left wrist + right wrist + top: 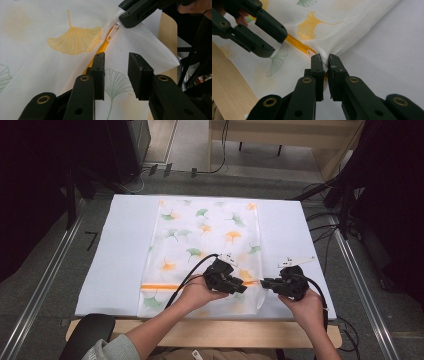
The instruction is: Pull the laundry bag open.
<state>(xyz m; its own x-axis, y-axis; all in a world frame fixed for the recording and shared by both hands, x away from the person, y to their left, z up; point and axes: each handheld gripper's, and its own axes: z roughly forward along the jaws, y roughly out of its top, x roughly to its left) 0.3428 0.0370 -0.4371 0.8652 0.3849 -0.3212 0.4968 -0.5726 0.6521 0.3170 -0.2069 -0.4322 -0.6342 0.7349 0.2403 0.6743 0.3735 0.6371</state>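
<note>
White padded tabletop (125, 245) bears a white mesh zip bag with ginkgo-leaf print (210, 235). Right gripper (325, 66) pinches its corner; left gripper (116, 75), spread, straddles the orange zipper (100, 51), white pull tab (111, 32) at twelve o'clock.

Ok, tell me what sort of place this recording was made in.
Probably a lab or workshop set up for recording. A wooden table covered with a white mat stands between metal rails on grey carpet, with cables trailing over the floor and dark equipment stands around it.
</note>
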